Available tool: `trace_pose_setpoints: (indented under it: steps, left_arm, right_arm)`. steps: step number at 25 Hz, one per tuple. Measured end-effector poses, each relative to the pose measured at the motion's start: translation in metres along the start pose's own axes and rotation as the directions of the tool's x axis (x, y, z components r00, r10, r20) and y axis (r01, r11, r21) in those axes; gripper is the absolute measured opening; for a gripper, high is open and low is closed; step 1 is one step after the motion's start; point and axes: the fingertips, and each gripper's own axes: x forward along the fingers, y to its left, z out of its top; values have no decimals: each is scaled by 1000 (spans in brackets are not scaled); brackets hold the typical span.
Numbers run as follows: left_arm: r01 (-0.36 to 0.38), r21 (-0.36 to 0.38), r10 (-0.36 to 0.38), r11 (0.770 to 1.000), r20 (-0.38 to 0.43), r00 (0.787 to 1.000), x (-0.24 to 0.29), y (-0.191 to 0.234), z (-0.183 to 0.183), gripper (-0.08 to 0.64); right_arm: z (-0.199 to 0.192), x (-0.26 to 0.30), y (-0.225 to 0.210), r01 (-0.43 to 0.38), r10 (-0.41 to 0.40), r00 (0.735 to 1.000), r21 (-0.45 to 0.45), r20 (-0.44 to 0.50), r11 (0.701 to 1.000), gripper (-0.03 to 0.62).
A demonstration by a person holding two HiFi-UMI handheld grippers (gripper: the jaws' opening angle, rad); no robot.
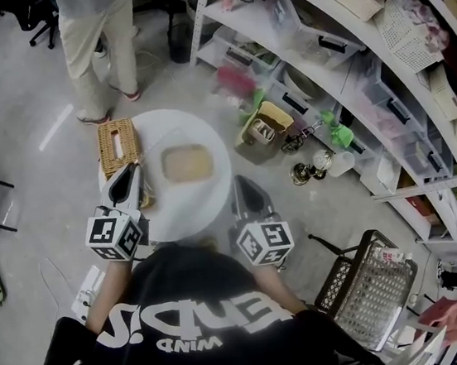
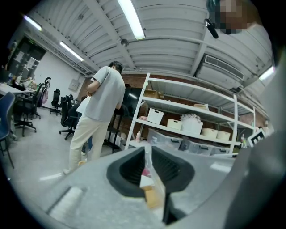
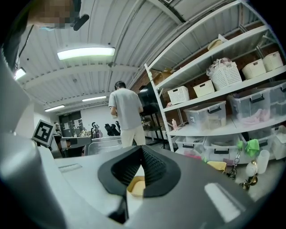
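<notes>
The left tongs (image 1: pixel 131 167) are pressed together on a small clear plastic packet (image 2: pixel 146 181). In the left gripper view the ribbed black pads nearly meet at their tips. The packet fills the narrow slit that widens back toward the camera. Its film is thin, see-through and glossy along the right pad. Inside it there is a pink bit nearest the tips, a white piece behind that, and a tan block closest to the camera. The head view does not show the packet, since the tongs' own body covers it.

Just beyond and under the left tongs' tip lies an oblong woven wicker basket (image 1: pixel 117 146), at the left edge of a round white table (image 1: pixel 214 196). Whether the tip touches the basket cannot be told.

The right tongs (image 1: pixel 240 181) are closed with nothing in them. In the right gripper view (image 3: pixel 142 150) the dark pads meet at the tips. The gap behind them shows only the table and a shallow tan rounded-square dish (image 3: pixel 136 185). In the head view this dish (image 1: pixel 187 163) sits on the table between the two tongs and a little ahead of both tips, apart from each.

Well ahead of both tongs a person in a grey top and cream trousers (image 1: pixel 96 36) stands on the floor. To the right of the right tongs runs a white shelf rack (image 1: pixel 319 49) with bins and baskets. A black wire basket (image 1: pixel 368 288) stands behind and to the right of the right tongs
</notes>
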Motion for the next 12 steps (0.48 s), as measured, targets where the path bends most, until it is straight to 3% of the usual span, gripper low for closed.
trace_pose_setpoints:
  steps: [12]
  left_arm:
    - [21,-14,-21,1000,-28,999,11,-1,-8,48]
  right_arm:
    - [-2,5,-6,-4,4,1000,7,-8,1000,0]
